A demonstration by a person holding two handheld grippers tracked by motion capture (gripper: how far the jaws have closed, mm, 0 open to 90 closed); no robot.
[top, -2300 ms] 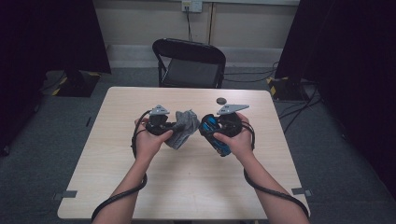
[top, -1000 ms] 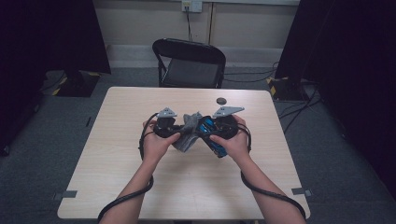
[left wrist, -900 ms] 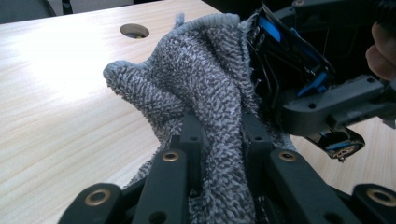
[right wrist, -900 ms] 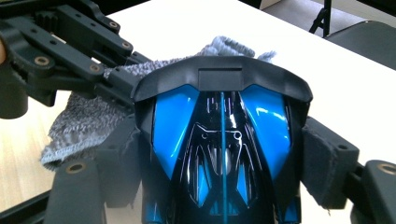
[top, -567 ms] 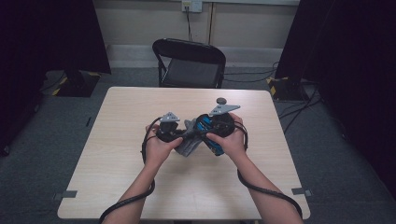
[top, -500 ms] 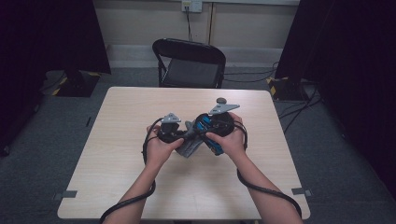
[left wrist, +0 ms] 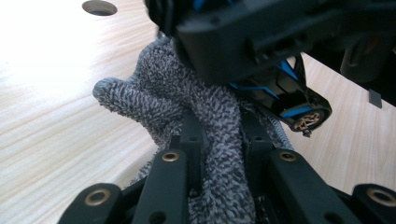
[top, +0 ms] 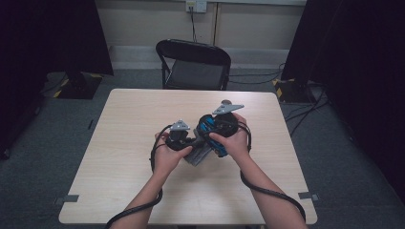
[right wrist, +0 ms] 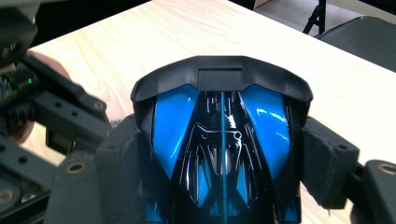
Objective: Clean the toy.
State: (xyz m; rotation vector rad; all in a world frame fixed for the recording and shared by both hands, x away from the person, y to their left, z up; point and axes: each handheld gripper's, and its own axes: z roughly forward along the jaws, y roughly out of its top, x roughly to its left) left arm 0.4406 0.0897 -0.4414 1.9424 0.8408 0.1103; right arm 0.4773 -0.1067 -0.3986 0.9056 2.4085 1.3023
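Left gripper (left wrist: pixel 219 154) nearest, jaws pinched on grey cloth (left wrist: pixel 187 100), fabric bunched between pads. Cloth pressed against blue-and-black toy car (right wrist: pixel 222 149), apparently its underside, though close view unclear. Right gripper (right wrist: pixel 224 163) clamped across car's sides, jaws held wide. Both just above wooden table (top: pixel 143 114), mid-table. Beyond, black folding chair (top: pixel 193 62).
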